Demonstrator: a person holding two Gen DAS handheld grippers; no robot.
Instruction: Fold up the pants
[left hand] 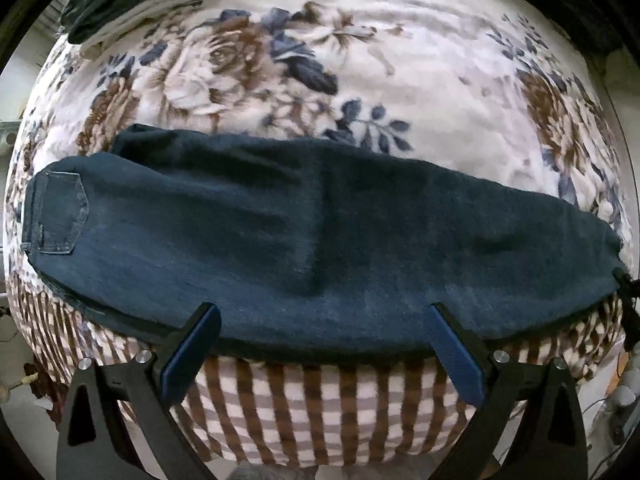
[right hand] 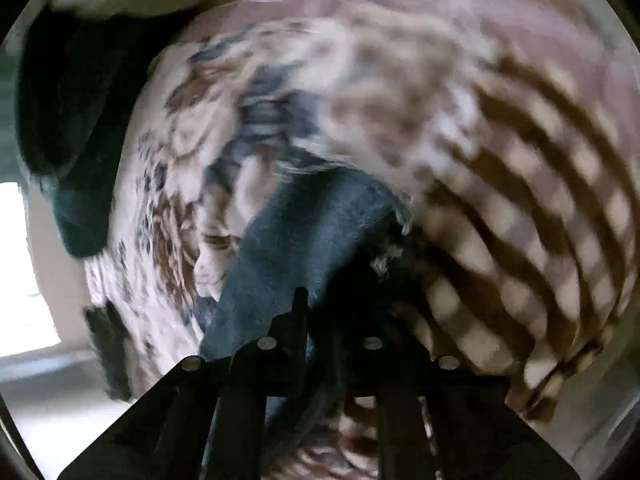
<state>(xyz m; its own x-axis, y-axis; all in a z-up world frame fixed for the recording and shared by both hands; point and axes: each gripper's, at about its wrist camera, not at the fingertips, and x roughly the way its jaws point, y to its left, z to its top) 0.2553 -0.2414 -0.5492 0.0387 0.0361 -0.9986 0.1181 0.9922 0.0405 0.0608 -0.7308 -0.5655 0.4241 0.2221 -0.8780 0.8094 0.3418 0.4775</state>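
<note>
Dark blue jeans [left hand: 304, 232] lie folded lengthwise across the bed, waist and back pocket [left hand: 60, 216] at the left, leg hems at the far right. My left gripper [left hand: 320, 328] is open, its blue-padded fingers [left hand: 192, 352] hovering over the near edge of the jeans at mid-length. In the blurred right wrist view, my right gripper [right hand: 320, 312] is shut on the jeans' leg end [right hand: 304, 240], whose frayed hem shows just beyond the jaws. The right gripper also shows at the hem in the left wrist view [left hand: 628, 292].
The bed is covered by a floral blanket [left hand: 360, 60] with a brown-and-white checked border [left hand: 320, 408] along the near edge. A pile of dark and light clothes [left hand: 132, 0] sits at the far left corner; a dark garment [right hand: 68, 140] shows left in the right wrist view.
</note>
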